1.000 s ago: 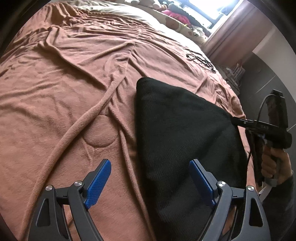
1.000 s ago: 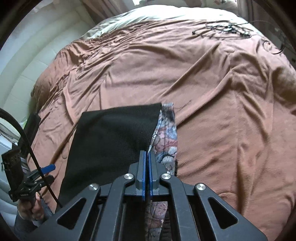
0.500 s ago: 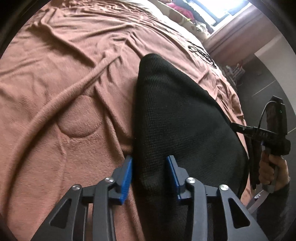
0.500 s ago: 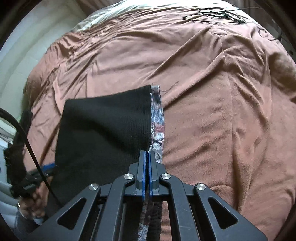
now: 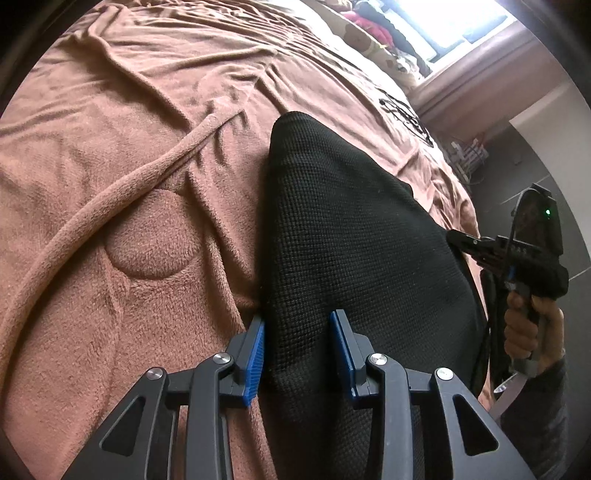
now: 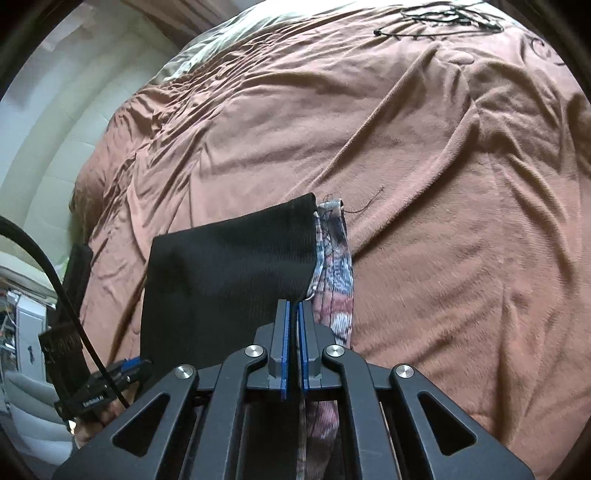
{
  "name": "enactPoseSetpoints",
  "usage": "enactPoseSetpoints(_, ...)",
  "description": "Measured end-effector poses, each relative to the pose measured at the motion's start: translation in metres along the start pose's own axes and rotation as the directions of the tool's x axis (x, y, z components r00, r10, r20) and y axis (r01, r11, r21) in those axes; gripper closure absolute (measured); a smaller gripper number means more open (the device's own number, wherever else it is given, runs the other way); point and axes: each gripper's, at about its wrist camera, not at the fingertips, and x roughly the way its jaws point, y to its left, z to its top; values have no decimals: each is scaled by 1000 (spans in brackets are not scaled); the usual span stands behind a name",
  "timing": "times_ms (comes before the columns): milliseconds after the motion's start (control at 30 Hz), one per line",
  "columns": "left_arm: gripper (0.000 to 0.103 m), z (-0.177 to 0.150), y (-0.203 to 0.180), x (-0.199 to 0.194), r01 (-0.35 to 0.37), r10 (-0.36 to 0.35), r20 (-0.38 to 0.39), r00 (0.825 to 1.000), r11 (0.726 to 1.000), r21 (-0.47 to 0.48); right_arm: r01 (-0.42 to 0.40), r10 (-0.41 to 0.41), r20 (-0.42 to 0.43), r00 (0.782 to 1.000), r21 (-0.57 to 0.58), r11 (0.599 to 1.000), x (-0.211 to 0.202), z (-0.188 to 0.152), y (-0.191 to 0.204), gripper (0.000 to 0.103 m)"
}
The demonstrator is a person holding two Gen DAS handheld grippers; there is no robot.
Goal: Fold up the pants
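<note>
The black pants (image 5: 351, 240) lie folded on the brown blanket (image 5: 129, 184), also seen in the right wrist view (image 6: 229, 273) with a patterned inner band (image 6: 338, 266) along one edge. My left gripper (image 5: 297, 350) straddles the near left edge of the pants, its blue pads partly closed around a raised fold with a gap still showing. My right gripper (image 6: 293, 339) is shut on the pants' edge next to the patterned band; it also shows in the left wrist view (image 5: 458, 236) at the pants' right side.
Black cables (image 6: 443, 18) lie on the far part of the blanket (image 6: 443, 184). The bed edge and dark floor (image 5: 517, 177) are to the right in the left wrist view. Pillows and a window (image 5: 443, 22) are at the far end.
My left gripper moved in from open beside the pants, narrowed its jaws around the pants' left edge. My right gripper stayed shut on the edge and shifted slightly with the cloth.
</note>
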Motion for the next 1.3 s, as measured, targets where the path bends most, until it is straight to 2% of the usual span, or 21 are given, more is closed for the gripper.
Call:
enactPoseSetpoints(233, 66, 0, 3, -1, 9, -9, -1, 1000, 1000, -12, -10, 11, -24, 1000, 36, 999, 14, 8, -7, 101)
enactPoseSetpoints(300, 66, 1, 3, -2, 8, -8, -1, 1000, 1000, -11, 25, -24, -26, 999, 10, 1000, 15, 7, -3, 101)
enactPoseSetpoints(433, 65, 3, 3, -4, 11, -11, -4, 1000, 1000, -15, 118, -117, 31, 993, -69, 991, -2, 0, 17, 103)
enactPoseSetpoints(600, 65, 5, 14, -7, 42, -41, 3, 999, 997, -63, 194, -189, 70, 980, -90, 977, -20, -7, 26, 103)
enactPoseSetpoints(733, 62, 5, 16, -9, 51, -51, 6, 999, 996, -74, 246, -242, 57, 969, -88, 965, -11, -13, 28, 103)
enactPoseSetpoints(967, 58, 2, 14, -4, 73, -74, -15, 997, 994, -84, 291, -289, 37, 957, -87, 953, 11, -15, 29, 103)
enactPoseSetpoints(1067, 59, 0, 10, -3, 71, -72, -21, 997, 996, -60, 287, -284, 54, 957, -78, 955, 6, -15, 29, 103)
enactPoseSetpoints(1167, 69, -1, 7, -1, 67, -68, -27, 997, 997, -43, 251, -248, 61, 967, -61, 966, -6, -17, 26, 102)
enactPoseSetpoints(1267, 70, 0, 5, -2, 59, -60, -24, 998, 998, -29, 217, -213, 84, 973, -46, 975, -29, -24, 24, 101)
enactPoseSetpoints(1300, 71, 0, 5, -3, 62, -62, -23, 998, 998, -29, 197, -192, 95, 977, -43, 979, -39, -29, 24, 91)
